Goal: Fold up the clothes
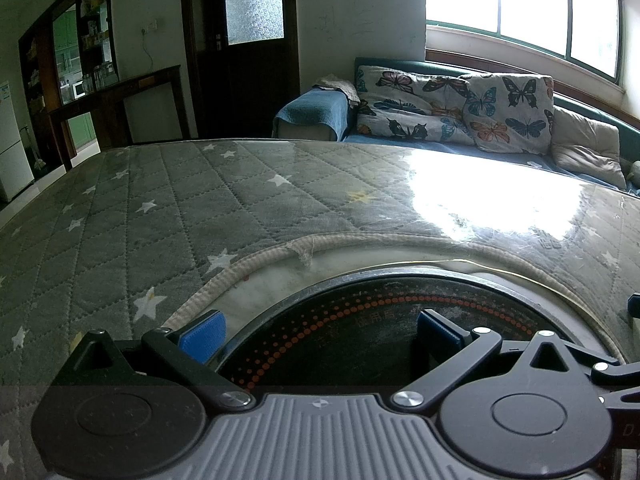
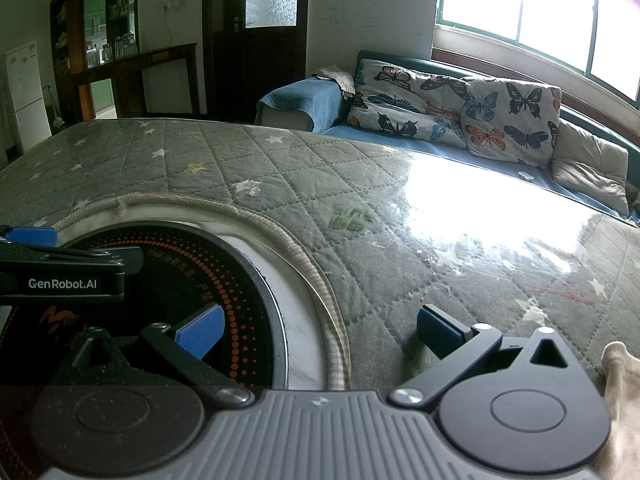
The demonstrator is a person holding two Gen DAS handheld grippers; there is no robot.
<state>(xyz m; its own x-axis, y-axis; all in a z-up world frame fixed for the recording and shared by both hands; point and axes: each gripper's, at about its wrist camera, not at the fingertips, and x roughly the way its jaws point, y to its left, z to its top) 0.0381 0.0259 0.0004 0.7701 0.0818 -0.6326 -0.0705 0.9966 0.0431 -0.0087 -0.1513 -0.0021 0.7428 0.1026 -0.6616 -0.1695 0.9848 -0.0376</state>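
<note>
A beige piece of cloth [image 2: 620,400] shows only at the bottom right corner of the right wrist view, just right of my right gripper [image 2: 320,336]; I cannot tell what garment it is. The right gripper is open and holds nothing, hovering over the grey star-quilted table cover [image 2: 380,248]. My left gripper [image 1: 320,334] is also open and empty, above a round black cooktop [image 1: 360,340] with orange dots set into the table. In the right wrist view, the left gripper's black body and one blue fingertip [image 2: 30,236] sit at the left edge.
A clear plastic sheet covers the quilted cover [image 1: 140,220], with strong window glare on it [image 1: 480,196]. A beige trim [image 1: 340,240] rings the cooktop cutout. Behind the table stands a sofa with butterfly cushions [image 1: 460,108], with a dark door [image 1: 248,60] and shelves [image 1: 72,60] to the left.
</note>
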